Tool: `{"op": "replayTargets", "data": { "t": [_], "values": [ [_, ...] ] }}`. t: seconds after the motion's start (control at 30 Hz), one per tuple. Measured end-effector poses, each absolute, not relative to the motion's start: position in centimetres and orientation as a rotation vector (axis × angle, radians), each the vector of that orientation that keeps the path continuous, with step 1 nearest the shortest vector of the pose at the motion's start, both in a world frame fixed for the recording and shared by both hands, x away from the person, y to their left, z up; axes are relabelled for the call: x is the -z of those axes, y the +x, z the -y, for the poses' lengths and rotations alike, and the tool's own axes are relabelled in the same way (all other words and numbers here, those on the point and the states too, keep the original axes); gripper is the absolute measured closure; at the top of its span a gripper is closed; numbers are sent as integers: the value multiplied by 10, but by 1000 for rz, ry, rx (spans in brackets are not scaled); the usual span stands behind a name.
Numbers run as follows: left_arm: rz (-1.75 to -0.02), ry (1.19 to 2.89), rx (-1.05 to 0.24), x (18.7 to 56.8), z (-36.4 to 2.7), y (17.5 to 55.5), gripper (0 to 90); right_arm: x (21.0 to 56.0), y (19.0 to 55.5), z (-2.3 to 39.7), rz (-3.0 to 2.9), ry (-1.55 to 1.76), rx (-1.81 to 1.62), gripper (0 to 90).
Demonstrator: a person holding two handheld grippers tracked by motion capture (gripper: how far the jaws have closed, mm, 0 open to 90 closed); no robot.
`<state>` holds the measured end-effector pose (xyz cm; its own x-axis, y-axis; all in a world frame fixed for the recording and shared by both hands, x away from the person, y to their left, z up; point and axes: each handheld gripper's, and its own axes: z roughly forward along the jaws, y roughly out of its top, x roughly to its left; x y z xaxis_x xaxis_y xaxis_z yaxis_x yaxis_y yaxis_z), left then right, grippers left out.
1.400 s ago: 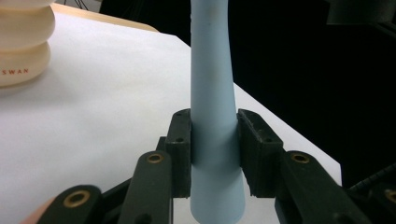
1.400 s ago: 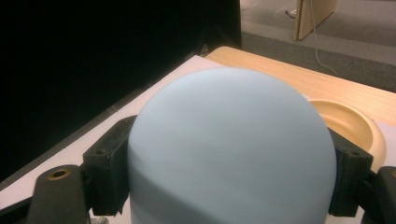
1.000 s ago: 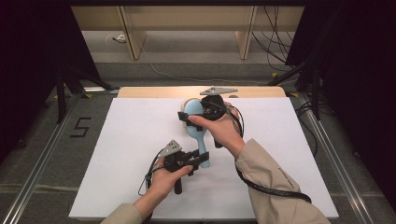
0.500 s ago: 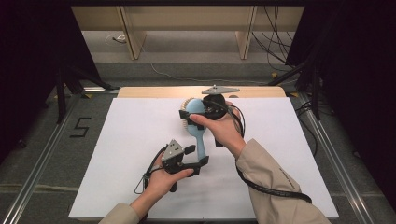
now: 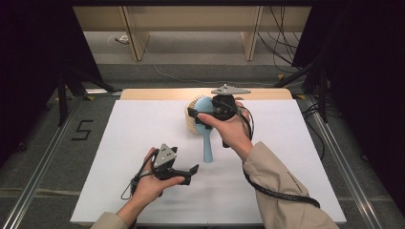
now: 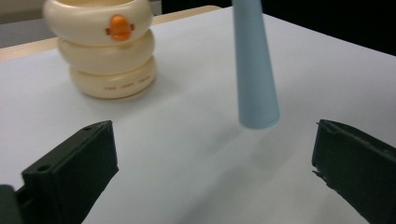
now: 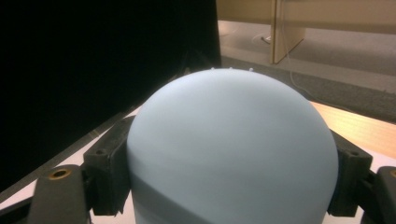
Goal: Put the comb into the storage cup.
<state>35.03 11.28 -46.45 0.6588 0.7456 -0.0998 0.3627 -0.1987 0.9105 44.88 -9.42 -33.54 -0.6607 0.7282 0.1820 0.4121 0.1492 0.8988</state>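
Done: my right tongs point(image 5: 197, 118) grip the blue brush point(image 5: 207, 143) by its head, beside the cream ring stack point(image 6: 106, 51).
Left tongs point(image 5: 191, 174): just opened, empty, off the handle.
Left: set it down on the desk point(image 5: 119, 143).

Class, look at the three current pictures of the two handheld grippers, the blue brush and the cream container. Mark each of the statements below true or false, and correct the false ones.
1. The right gripper is clamped on the round head of the blue brush. True.
2. The left gripper grips the brush handle. False: its jaws have just been opening, stand wide apart and hold nothing; the handle tip lies ahead of them.
3. The cream container looks like three stacked rings with an orange button. True.
4. The cream container lies on its side. False: it stands upright on the white table.
5. The brush is green. False: it is pale blue.
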Motion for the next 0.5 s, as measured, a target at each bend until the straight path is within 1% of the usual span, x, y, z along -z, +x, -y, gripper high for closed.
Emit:
{"op": "replayTargets", "data": {
  "t": [0.27, 0.5],
  "values": [
    [-915, 1798, -518, 466, -144, 343, 0, 335, 451, 96, -2096, 1093, -1520, 214],
    [-925, 1781, -544, 465, -158, 340, 0, 334, 452, 97, -2072, 1088, -1519, 214]
  ]
}}
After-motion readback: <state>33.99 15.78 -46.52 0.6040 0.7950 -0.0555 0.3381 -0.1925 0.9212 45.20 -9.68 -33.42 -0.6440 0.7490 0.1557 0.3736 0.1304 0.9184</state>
